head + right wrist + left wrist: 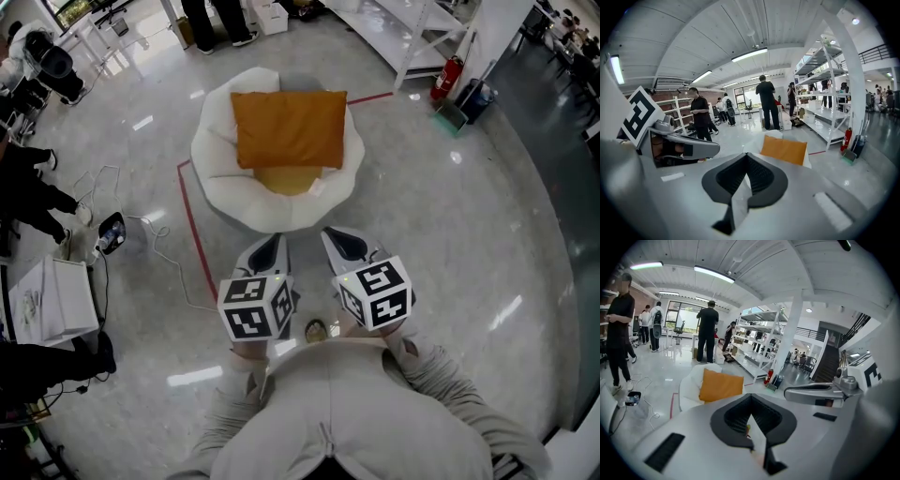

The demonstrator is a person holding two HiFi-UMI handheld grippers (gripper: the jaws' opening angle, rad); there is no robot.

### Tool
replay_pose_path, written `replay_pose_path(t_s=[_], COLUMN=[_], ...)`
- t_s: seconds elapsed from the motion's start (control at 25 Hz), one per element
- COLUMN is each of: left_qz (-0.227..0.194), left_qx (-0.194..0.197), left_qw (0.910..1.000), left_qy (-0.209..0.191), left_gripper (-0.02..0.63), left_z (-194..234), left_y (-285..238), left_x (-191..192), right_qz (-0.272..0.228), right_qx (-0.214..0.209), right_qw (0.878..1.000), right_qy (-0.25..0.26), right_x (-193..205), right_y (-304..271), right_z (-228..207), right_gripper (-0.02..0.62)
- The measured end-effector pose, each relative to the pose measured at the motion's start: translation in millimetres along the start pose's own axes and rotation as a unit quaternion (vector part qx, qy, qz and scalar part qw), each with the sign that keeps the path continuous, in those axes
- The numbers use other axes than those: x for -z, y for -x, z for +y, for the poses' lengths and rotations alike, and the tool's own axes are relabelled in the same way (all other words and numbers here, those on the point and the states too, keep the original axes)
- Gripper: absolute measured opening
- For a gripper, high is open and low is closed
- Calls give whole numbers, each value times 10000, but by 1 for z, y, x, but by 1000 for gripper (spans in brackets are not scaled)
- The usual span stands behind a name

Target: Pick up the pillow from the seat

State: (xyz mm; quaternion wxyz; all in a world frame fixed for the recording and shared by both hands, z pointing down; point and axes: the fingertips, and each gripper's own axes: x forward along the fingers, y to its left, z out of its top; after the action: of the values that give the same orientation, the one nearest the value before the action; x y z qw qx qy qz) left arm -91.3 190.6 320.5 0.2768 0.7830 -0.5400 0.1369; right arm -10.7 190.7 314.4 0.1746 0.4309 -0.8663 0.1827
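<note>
Two grippers are held side by side, close together, low in front of the person: left gripper [270, 255] and right gripper [343, 247]. On both, the jaws are pressed together with nothing between the pads, and each gripper view shows this plainly. Both point toward the seat [217, 187], a round white floor seat. The pillow [289, 127] is orange and rectangular. It lies on the rear part of the seat, and a yellow cushion [286, 180] shows under its near edge. The pillow is ahead of both grippers and well apart from them; the seat's front rim and a strip of bare floor [450, 234] lie between. Neither gripper touches pillow or seat. In the left gripper view the pillow sits above and left of the closed jaws; in the right gripper view it sits above and right of them. It therefore lies roughly on the line between the two grippers. Red tape [193, 230] runs on the floor along the seat's left side. A white cable [155, 246] lies further left.
</note>
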Motion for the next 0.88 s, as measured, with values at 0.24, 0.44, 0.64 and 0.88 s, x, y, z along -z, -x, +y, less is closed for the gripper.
replay_pose_path(t_s=[0.24,0.44,0.64,0.88], left_qz=[-19,9,31,58], left_qx=[-155,-270,-409,-583], left_qw=[9998,9994,9985,9969], left_qy=[88,208,375,526], left_gripper=[5,5,5,5], left_z=[11,12,16,23], left_y=[-32,-66,-107,-159], left_x=[-20,-42,-68,-101], right_qz=[23,150,247,448], right_qx=[-142,-242,-350,-550], right_qw=[9999,9995,9986,9963], right_qy=[72,166,301,493], right_x=[-19,-38,-64,-90], right_y=[-30,-52,-81,-120], right_z=[-27,-62,-104,-148], right_gripper=[0,0,0,0])
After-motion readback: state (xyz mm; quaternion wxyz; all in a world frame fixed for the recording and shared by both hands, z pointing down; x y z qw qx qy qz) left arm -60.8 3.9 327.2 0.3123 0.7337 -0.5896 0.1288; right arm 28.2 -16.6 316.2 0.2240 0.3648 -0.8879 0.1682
